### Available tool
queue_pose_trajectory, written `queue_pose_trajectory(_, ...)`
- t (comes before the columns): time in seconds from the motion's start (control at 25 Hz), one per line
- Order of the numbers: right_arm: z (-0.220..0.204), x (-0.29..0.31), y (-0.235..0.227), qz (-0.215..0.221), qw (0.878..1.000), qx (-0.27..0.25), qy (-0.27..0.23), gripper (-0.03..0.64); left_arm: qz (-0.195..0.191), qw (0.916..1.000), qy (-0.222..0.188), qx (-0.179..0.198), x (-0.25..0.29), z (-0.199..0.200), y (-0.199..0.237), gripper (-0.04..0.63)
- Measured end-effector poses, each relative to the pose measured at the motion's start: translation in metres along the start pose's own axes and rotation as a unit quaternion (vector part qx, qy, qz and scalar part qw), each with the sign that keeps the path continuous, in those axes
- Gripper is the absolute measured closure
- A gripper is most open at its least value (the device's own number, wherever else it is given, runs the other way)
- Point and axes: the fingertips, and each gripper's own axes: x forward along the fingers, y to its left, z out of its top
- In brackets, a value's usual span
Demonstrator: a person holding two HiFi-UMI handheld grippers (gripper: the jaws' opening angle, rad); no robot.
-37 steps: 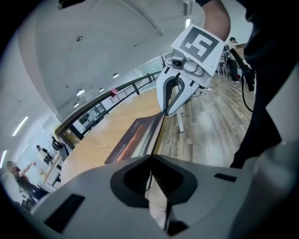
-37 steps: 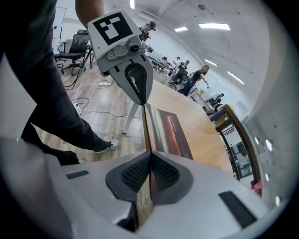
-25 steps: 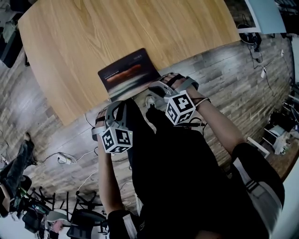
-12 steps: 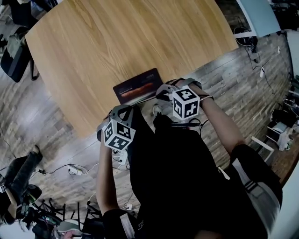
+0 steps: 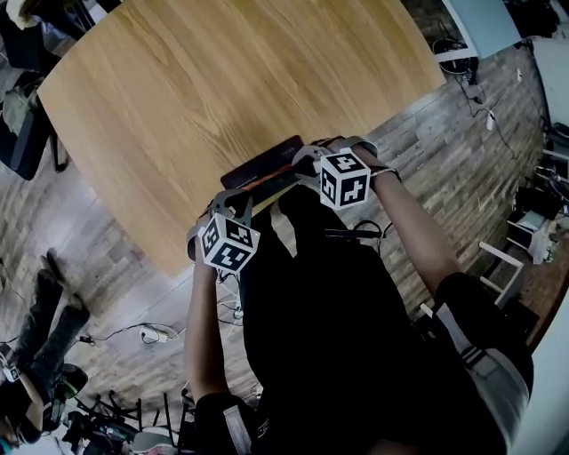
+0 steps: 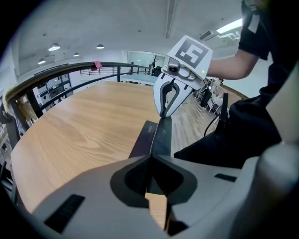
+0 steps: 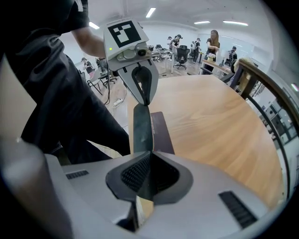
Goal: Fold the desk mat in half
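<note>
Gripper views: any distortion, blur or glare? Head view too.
Left gripper view: heavy fisheye, black corners, jaws up close soft, desk mat edge sharp. Right gripper view: same fisheye, ceiling lights clipped white. Head view: table evenly lit, no glare, mild barrel distortion.

Wide bare tabletop beyond desk mat, person's torso behind

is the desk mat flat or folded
Mid-fold: left gripper and right gripper hold one edge of the desk mat raised off the table; rest lies flat.
</note>
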Motion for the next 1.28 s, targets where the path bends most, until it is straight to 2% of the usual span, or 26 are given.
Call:
queue_pose_trajectory(0.4,-0.005,0.016,-0.017,-0.008,1.000,-0.013,-0.010,0.580,0.046,0.9981,0.026,-0.031,0.020,-0.006,0.022,0.563)
queue_pose_trajectory(0.52,-0.011,0.025,-0.021,-0.012,1.000,-0.009,-0.011,0.580,0.067,0.9968,0.040,-0.020,0.028,-0.008,0.025,0.563)
queue_pose_trajectory(0.68,-0.015,0.036,-0.032,-0.039,0.999,-0.006,-0.011,0.580,0.087,0.9949,0.048,-0.014,0.036,-0.010,0.035,0.563)
queue_pose_trajectory(0.88,-0.018,0.045,-0.040,-0.052,0.999,-0.007,-0.007,0.580,0.096,0.9937,0.056,-0.019,0.042,-0.011,0.043,0.563)
queue_pose_trajectory(1.28,-0.025,0.065,-0.049,-0.048,0.999,-0.013,0.006,0.580,0.094,0.9919,0.071,-0.048,0.063,-0.025,0.051,0.563)
